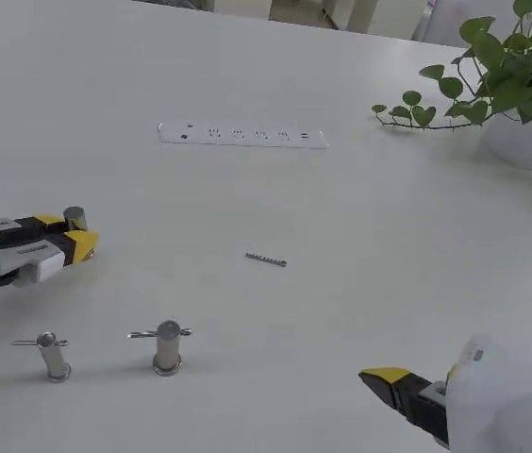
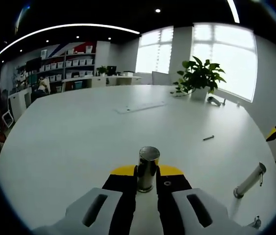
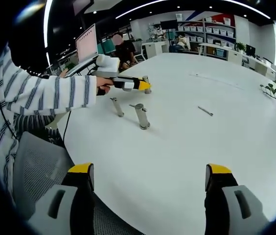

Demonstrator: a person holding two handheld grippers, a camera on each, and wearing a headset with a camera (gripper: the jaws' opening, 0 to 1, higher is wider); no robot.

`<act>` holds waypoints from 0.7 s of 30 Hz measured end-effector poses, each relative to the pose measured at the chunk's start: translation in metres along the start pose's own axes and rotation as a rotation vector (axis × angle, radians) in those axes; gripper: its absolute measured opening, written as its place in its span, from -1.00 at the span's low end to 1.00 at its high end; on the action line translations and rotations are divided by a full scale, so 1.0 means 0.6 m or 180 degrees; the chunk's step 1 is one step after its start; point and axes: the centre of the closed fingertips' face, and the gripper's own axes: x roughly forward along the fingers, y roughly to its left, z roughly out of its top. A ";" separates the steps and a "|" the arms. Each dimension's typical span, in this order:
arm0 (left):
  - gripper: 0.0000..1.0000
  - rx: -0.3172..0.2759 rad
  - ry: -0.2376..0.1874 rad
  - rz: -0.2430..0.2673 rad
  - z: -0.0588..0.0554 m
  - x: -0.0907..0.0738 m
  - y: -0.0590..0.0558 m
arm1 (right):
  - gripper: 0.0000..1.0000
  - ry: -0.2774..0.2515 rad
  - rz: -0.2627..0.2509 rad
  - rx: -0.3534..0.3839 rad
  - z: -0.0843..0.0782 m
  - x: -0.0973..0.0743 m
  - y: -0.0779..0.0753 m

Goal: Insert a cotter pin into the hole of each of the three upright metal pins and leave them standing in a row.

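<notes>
since two of the three are already done, the left finished pin (image 1: 53,356) and the right finished pin (image 1: 167,347) standing side by side with a cotter pin through each head, i'd say the job is down to the last one. the left gripper (image 1: 68,234) has its jaws closed on the third metal pin (image 2: 148,168), holding it upright off to the left and a little behind the other two, not in line with them; whether its foot rests on the table (image 1: 360,198) i can't tell. the loose cotter pin (image 1: 266,260) lies flat on the bare top toward the middle, well apart from all three pins, with a white power strip (image 1: 242,135) farther back. the right gripper (image 3: 150,171) hangs near the front edge, jaws wide with nothing between them. the next move, as i read it, falls to that free gripper: go out to the loose cotter pin, pinch it so its legs point clear, and carry it across to the hole in the held pin. it's thin and flat on the surface, so the pick wants a low, careful approach, and i can't make out which way the hole faces.
</notes>
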 end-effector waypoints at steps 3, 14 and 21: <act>-0.79 0.0081 0.0016 0.0008 0.000 0.000 0.000 | 0.86 0.0013 -0.0006 -0.0009 -0.001 0.001 0.000; -0.81 -0.0048 0.0060 0.0143 0.001 -0.013 0.011 | 0.85 -0.0030 0.0012 -0.0049 0.008 0.002 0.002; -0.81 0.0027 -0.0002 0.0218 0.018 -0.047 0.021 | 0.84 -0.0018 0.0040 -0.0094 0.010 0.005 0.004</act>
